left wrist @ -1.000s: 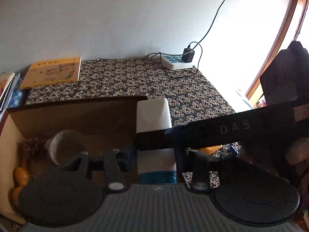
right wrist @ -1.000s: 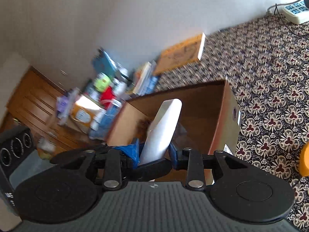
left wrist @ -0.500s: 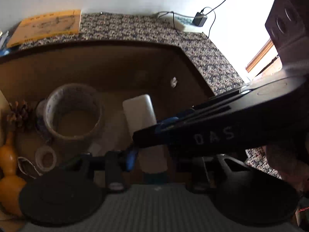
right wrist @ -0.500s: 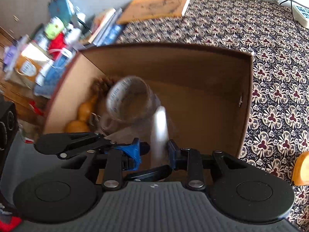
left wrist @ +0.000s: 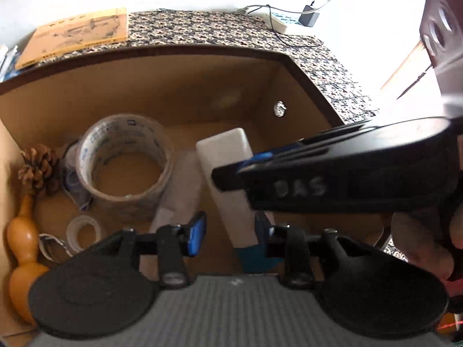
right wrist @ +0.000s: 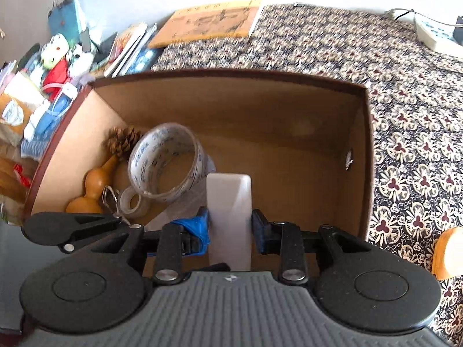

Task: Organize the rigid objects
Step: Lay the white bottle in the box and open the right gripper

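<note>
A white rectangular block with a teal end is down inside the open cardboard box. My right gripper is shut on it, with the block upright between its pads. In the left wrist view the right gripper reaches in from the right across the block. My left gripper is open near the block's lower end, and a clear gap shows beside its left finger. I cannot tell whether the block touches the box floor.
In the box's left half lie a big tape roll, a pine cone, a gourd, a small tape ring and a clear packet. A yellow book and a power strip lie on the patterned cloth.
Both grippers came down with the white block from above the box rim into the box. The block now sits free of the left gripper's left finger.
</note>
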